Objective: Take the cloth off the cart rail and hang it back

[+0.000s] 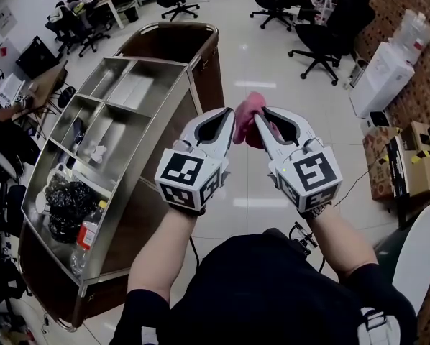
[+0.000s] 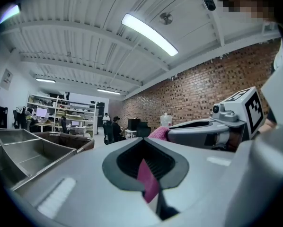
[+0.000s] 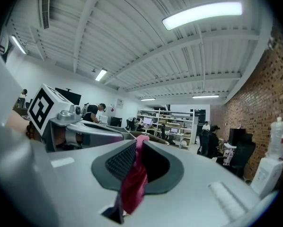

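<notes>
A pink cloth is bunched in the air between my two grippers, right of the cart. My left gripper is shut on one part of it; a pink strip shows pinched between its jaws. My right gripper is shut on another part, with pink folds caught between its jaws. The two grippers stand side by side, tips close together, pointing away from me. The steel cart with its rail lies to the left of and below the grippers.
The cart top holds steel compartments, a black bag, a bottle and small items. Office chairs stand at the back, boxes and a white unit at the right. Desks and people sit at the far left.
</notes>
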